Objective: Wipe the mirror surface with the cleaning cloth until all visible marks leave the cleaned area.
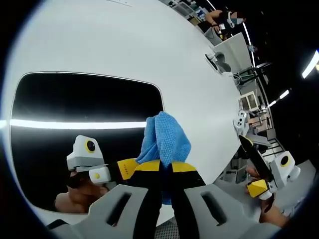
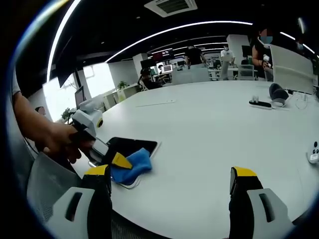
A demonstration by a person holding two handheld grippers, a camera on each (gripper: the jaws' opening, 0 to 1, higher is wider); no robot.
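1. In my left gripper view, the flat rectangular mirror with rounded corners (image 1: 84, 129) lies on the white round table (image 1: 124, 40), filling the left half. Its glass looks dark and reflects a bright ceiling light strip plus my own gripper and hand.
2. At the centre of that view, my left gripper (image 1: 167, 167) has its 2 black, yellow-tipped jaws drawn narrow, pinching the crumpled blue microfibre cleaning cloth (image 1: 164, 137). The cloth sits on the mirror's right edge, partly over the glass and partly over the table.
3. At the far right of the left gripper view, my right gripper (image 1: 259, 172) hangs off the table edge, well apart from the mirror, with a hand under it. From here I cannot tell how its jaws stand.
4. In my right gripper view, a hand (image 2: 57, 142) at the left holds the left gripper (image 2: 117, 160), whose yellow tip presses into the blue cloth (image 2: 132, 169) on the near end of the mirror (image 2: 130, 146).
5. Along the bottom of the right gripper view, the right gripper (image 2: 172, 186) has its 2 jaws spread wide with bare white table (image 2: 199, 129) between them, holding nothing.
6. Toward the right, a black power strip (image 2: 260, 103) and dark headphones (image 2: 278, 92) rest on the table's far side, and a small white object (image 2: 314, 152) sits at the right edge.
7. People stand beyond the table in the background.
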